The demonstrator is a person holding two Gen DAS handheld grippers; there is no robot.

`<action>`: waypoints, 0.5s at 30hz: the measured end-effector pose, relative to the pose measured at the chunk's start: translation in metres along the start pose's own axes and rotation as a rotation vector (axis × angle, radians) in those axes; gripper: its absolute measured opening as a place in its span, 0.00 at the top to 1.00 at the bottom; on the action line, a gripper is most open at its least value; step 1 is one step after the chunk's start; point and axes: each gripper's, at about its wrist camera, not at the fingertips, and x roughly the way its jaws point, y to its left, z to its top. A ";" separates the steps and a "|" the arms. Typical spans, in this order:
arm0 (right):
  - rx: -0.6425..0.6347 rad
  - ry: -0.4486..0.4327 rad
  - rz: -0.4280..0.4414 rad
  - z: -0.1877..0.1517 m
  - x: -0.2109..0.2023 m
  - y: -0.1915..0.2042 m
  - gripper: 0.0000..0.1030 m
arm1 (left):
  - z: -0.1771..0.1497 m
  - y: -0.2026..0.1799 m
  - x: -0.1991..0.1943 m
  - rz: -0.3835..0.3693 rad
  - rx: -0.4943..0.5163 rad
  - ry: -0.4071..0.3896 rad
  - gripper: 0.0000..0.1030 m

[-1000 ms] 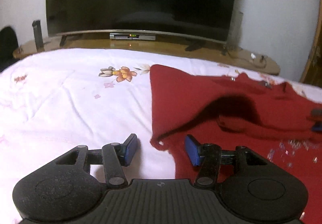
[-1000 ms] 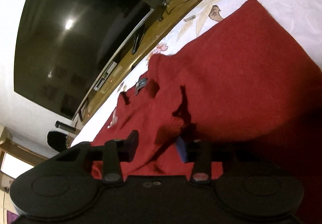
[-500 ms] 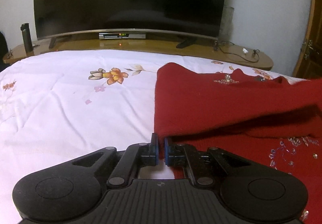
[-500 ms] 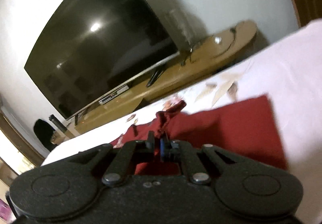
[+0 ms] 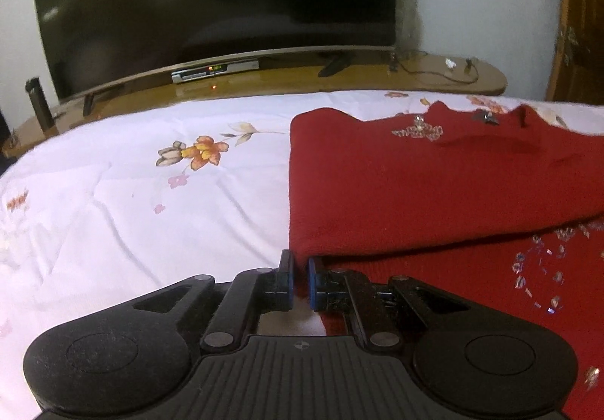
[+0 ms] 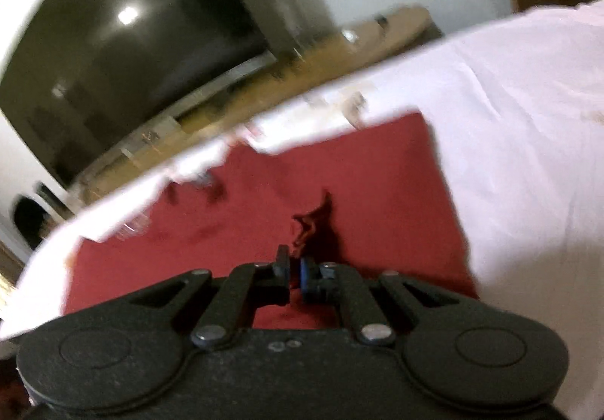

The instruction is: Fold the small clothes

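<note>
Left wrist view takes in the bed, its white floral sheet filling the near and left ground, with a dark TV on a long wooden stand along the far wall. My red sweater lies on the right half of the bed, a folded-over layer across it and beaded trim near its far edge and at the near right. My left hand-held gripper is pressed together on the sweater's near left corner, red cloth caught between the blue pads.

Right wrist view is blurred and tilted. The sweater spreads over the middle of the bed, white sheet to its right and beyond it, the TV at far left. My right hand-held gripper is pinched tight on a bunched, dark peak of the sweater that rises just beyond its tips, lifted off the flat cloth around it.
</note>
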 end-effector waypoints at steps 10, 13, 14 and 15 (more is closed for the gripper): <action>-0.177 -0.140 0.033 0.018 -0.029 0.016 0.79 | 0.043 0.018 -0.021 -0.136 -0.079 -0.190 0.41; -0.287 -0.110 0.043 0.019 -0.008 0.035 0.81 | 0.067 -0.006 0.012 -0.221 -0.063 -0.183 0.41; -0.326 -0.100 0.037 0.018 -0.002 0.041 0.81 | 0.072 -0.010 0.025 -0.225 -0.071 -0.165 0.41; -0.365 -0.078 0.026 0.017 0.009 0.044 0.81 | 0.074 -0.011 0.042 -0.231 -0.086 -0.144 0.41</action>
